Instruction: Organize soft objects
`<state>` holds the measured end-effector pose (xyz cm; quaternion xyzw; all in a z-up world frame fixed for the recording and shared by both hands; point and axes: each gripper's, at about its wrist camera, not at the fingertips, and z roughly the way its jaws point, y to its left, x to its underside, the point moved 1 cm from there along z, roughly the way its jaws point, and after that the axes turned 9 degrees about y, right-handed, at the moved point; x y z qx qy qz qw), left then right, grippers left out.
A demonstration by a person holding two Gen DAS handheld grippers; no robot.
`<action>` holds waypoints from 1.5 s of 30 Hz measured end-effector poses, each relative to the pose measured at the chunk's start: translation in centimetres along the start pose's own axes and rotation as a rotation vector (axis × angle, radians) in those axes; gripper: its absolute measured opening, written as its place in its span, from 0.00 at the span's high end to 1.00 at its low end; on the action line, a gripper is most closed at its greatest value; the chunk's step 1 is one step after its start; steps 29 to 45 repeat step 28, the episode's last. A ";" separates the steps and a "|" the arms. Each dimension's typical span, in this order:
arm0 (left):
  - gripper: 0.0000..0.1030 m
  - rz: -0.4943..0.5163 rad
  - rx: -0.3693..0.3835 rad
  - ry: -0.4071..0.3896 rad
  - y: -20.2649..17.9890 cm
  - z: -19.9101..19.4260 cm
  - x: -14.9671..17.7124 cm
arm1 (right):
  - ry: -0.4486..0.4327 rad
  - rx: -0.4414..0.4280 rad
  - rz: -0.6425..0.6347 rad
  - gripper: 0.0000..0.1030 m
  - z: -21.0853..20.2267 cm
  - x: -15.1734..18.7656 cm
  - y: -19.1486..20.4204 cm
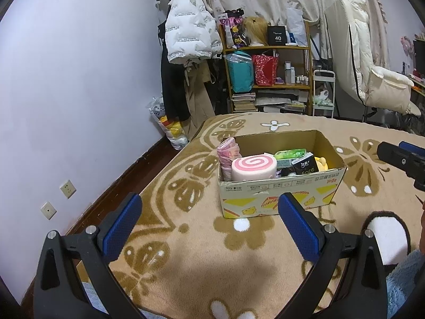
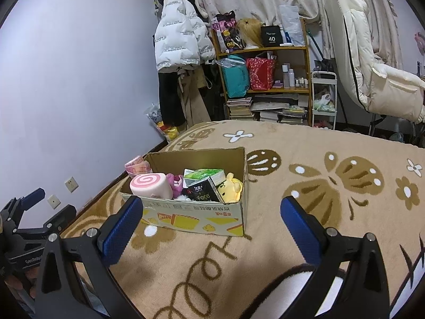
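Note:
An open cardboard box [image 1: 281, 194] stands on a beige patterned blanket [image 1: 186, 239]; it also shows in the right wrist view [image 2: 196, 216]. It holds a pink swirl roll cushion [image 1: 252, 169], a rolled pink cloth [image 1: 228, 154], green tissue packs [image 1: 290, 154], a black tissue pack [image 1: 305, 166] and a yellow plush [image 2: 232, 187]. A pink plush [image 2: 175, 183] lies behind the roll. My left gripper [image 1: 209, 203] is open and empty, near the box's front. My right gripper [image 2: 212, 207] is open and empty, in front of the box.
A brown-trimmed white slipper [image 1: 389, 235] lies on the blanket at right. A shelf [image 1: 268, 66] with bags and books, hanging coats [image 1: 188, 34] and a white padded chair [image 1: 372, 74] stand behind. The wall [image 1: 66, 93] and floor edge run along the left.

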<state>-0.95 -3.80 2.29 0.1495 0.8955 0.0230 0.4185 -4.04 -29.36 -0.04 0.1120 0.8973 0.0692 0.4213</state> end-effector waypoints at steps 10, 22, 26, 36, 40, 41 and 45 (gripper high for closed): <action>0.02 -0.011 0.008 0.008 0.0 0.1 0.2 | 0.003 0.002 0.000 0.00 0.1 0.0 0.0; 0.02 -0.010 0.020 0.024 0.1 0.4 0.2 | 0.005 0.012 -0.010 0.00 0.1 0.1 -0.6; 0.02 -0.012 0.020 0.021 0.3 0.5 0.2 | 0.006 0.013 -0.009 0.00 0.1 0.1 -0.4; 0.02 -0.014 0.018 0.021 0.4 0.5 0.2 | 0.007 0.012 -0.008 0.00 0.1 0.2 -0.7; 0.02 -0.014 0.018 0.021 0.4 0.5 0.2 | 0.007 0.012 -0.008 0.00 0.1 0.2 -0.7; 0.02 -0.014 0.018 0.021 0.4 0.5 0.2 | 0.007 0.012 -0.008 0.00 0.1 0.2 -0.7; 0.02 -0.014 0.018 0.021 0.4 0.5 0.2 | 0.007 0.012 -0.008 0.00 0.1 0.2 -0.7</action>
